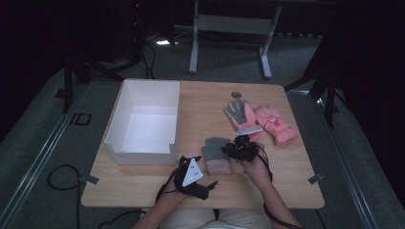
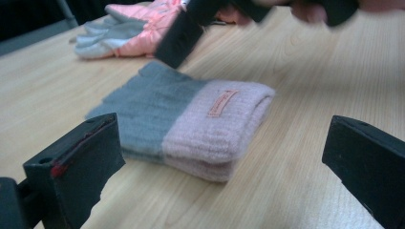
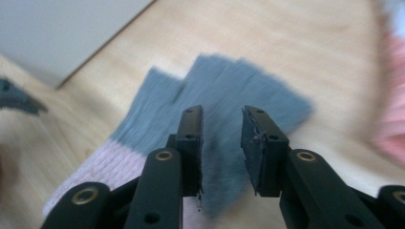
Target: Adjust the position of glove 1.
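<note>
A folded knit glove, grey at the fingers and pink at the cuff, lies flat on the wooden table near the front middle. In the left gripper view the knit glove lies just beyond the two wide-spread jaws of my left gripper, which holds nothing. My left gripper rests low at the table's front, left of the glove. My right gripper hovers over the glove's right edge. Its jaws stand a little apart above the grey part, with nothing between them.
An empty white box with a low front wall stands at the left of the table. Behind the knit glove lie a pink ski glove and a grey-palmed one. A small dark round spot marks the tabletop behind them.
</note>
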`<state>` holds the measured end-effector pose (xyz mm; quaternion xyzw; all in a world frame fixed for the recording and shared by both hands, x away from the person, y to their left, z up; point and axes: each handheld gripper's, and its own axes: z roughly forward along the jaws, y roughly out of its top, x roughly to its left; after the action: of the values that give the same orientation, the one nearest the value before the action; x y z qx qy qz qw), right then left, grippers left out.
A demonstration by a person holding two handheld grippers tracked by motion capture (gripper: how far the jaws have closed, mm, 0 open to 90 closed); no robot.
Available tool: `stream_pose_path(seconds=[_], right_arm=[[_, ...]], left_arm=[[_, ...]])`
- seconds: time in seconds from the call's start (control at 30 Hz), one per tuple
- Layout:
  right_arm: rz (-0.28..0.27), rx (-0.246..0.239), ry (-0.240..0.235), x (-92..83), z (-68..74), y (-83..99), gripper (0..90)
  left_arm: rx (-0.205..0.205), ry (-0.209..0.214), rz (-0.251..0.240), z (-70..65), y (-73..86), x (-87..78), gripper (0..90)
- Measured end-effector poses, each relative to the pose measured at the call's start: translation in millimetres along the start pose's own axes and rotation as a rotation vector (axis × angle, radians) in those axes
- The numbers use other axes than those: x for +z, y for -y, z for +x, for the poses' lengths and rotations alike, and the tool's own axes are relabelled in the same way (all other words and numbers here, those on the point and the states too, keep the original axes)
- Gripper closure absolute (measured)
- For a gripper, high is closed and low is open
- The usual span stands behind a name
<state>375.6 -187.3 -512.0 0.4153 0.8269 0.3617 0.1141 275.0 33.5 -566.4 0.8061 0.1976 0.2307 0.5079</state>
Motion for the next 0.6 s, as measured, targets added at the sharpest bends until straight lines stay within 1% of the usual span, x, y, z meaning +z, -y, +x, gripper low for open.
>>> stream_pose_path(seconds=[0.03,0.1,0.13,0.2,0.23,0.27,0.3,0.33,0.37,0.4,0.43,0.47,0.53,0.57,0.6], right_arm=[[-0.005,0.002,0.006,-4.3,-3.7,-2.5,68.7],[-0.018,0.010,0.018,-10.5,-10.7,-7.0,68.7],[-0.019,0.012,0.022,-12.4,-13.8,-9.4,68.0],[-0.019,0.019,0.023,-13.9,-18.1,-13.9,67.0],[-0.015,0.020,0.026,-13.2,-19.6,-16.1,66.3],[-0.010,0.020,0.029,-12.0,-21.4,-17.7,65.4],[-0.009,0.023,0.026,-10.0,-23.1,-19.1,63.7],[-0.004,0.031,0.022,-7.3,-25.2,-20.0,61.5],[0.007,0.044,0.020,-3.9,-26.7,-20.6,59.1],[0.016,0.046,0.019,0.0,-28.3,-20.8,57.9],[0.026,0.046,0.031,4.1,-29.5,-20.9,56.6],[0.038,0.047,0.041,8.5,-30.9,-20.9,55.0],[0.049,0.072,0.031,16.5,-34.7,-21.5,51.5],[0.052,0.083,0.029,20.3,-36.6,-21.7,49.6],[0.059,0.090,0.029,24.6,-37.9,-21.8,48.1]], left_arm=[[0.008,0.014,0.020,0.2,-3.6,1.4,0.0],[0.038,0.010,0.080,0.2,-10.4,4.9,0.0],[0.028,0.031,0.109,0.7,-13.9,7.0,0.0],[-0.015,0.097,0.141,2.5,-21.5,10.9,0.0],[-0.009,0.098,0.158,1.4,-25.6,12.6,3.1],[0.017,0.113,0.156,0.5,-29.0,13.7,4.6],[0.037,0.168,0.140,1.8,-31.6,14.3,4.6],[0.058,0.182,0.142,2.6,-34.2,16.0,5.1],[0.079,0.204,0.147,4.5,-36.1,18.5,7.1],[0.104,0.217,0.150,6.2,-37.1,20.7,9.5],[0.124,0.214,0.156,7.8,-37.4,23.1,10.7],[0.133,0.226,0.160,9.9,-37.0,25.3,12.1],[0.186,0.205,0.172,11.0,-34.9,28.8,14.4],[0.207,0.202,0.183,11.0,-33.7,30.7,14.7],[0.251,0.176,0.195,9.5,-32.1,32.3,15.7]])
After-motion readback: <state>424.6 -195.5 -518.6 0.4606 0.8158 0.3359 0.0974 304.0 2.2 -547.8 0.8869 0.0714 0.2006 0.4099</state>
